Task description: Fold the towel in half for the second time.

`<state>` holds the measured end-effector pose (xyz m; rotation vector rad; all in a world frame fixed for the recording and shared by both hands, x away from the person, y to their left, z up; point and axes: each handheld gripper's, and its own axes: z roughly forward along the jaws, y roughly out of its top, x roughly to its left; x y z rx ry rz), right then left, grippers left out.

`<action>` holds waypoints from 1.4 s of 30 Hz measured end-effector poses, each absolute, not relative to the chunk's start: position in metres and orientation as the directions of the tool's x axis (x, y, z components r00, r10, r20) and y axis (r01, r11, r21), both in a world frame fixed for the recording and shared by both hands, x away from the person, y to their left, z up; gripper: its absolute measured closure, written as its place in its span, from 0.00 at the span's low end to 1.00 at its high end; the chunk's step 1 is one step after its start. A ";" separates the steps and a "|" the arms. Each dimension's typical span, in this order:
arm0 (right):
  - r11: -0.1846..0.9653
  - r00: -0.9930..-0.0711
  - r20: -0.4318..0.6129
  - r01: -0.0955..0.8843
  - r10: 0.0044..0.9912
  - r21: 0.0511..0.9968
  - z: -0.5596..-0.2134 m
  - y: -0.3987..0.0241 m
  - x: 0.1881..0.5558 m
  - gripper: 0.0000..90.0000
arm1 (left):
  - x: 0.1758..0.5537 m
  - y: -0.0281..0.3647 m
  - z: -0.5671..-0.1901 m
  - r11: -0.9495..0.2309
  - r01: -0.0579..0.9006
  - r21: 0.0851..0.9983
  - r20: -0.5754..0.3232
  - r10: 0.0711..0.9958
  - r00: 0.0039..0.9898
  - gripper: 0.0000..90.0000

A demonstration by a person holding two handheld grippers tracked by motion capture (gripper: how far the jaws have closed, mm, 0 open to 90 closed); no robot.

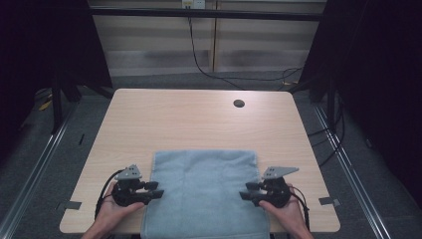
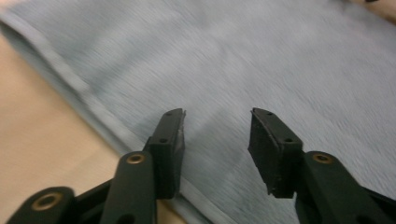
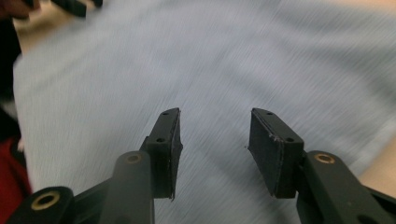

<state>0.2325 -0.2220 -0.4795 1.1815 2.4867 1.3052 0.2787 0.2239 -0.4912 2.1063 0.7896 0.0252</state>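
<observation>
A blue towel (image 1: 204, 191) lies flat on the near half of the bench (image 1: 199, 119), its near edge running over the bench's front and cut off by the bottom of the high view, so how far it hangs cannot be told. The left gripper (image 1: 155, 189) sits at the towel's left edge and the right gripper (image 1: 244, 190) at its right edge, both pointing inward. In the blurred gripper views each pair of jaws stands released with nothing between them, only towel (image 2: 261, 65) beyond; the person's forearms are cropped off.
</observation>
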 end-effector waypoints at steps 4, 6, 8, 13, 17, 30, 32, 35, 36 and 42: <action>0.294 -0.676 0.228 0.565 0.700 0.771 -0.463 -0.231 0.264 0.59 | 0.306 0.230 -0.481 -0.378 0.538 0.754 -0.262 0.578 0.773 0.57; 0.285 -0.657 0.214 0.565 0.723 0.774 -0.460 -0.234 0.279 0.58 | 0.319 0.233 -0.477 -0.357 0.538 0.763 -0.264 0.589 0.764 0.56; 0.261 -0.638 0.217 0.568 0.738 0.781 -0.459 -0.240 0.298 0.57 | 0.330 0.235 -0.475 -0.344 0.545 0.765 -0.258 0.611 0.748 0.54; 0.223 -0.576 0.229 0.607 0.785 0.763 -0.468 -0.252 0.336 0.56 | 0.359 0.239 -0.481 -0.309 0.582 0.752 -0.265 0.668 0.696 0.48; 0.242 -0.554 0.233 0.651 0.799 0.720 -0.487 -0.255 0.349 0.54 | 0.371 0.240 -0.483 -0.288 0.591 0.753 -0.269 0.685 0.677 0.44; 0.230 -0.545 0.277 0.685 0.792 0.691 -0.506 -0.254 0.366 0.55 | 0.389 0.227 -0.503 -0.339 0.615 0.712 -0.296 0.649 0.701 0.55; 0.230 -0.544 0.278 0.687 0.792 0.689 -0.506 -0.253 0.365 0.59 | 0.387 0.227 -0.506 -0.362 0.602 0.711 -0.292 0.627 0.722 0.69; 0.251 -0.564 0.288 0.690 0.774 0.679 -0.505 -0.250 0.364 0.82 | 0.387 0.227 -0.507 -0.366 0.604 0.708 -0.309 0.608 0.731 0.87; 0.254 -0.572 0.293 0.688 0.766 0.680 -0.505 -0.250 0.363 0.86 | 0.386 0.226 -0.507 -0.365 0.603 0.709 -0.307 0.610 0.730 0.90; 0.199 -0.573 0.328 0.670 0.751 0.715 -0.490 -0.254 0.363 0.93 | 0.390 0.227 -0.494 -0.285 0.590 0.756 -0.322 0.623 0.713 0.94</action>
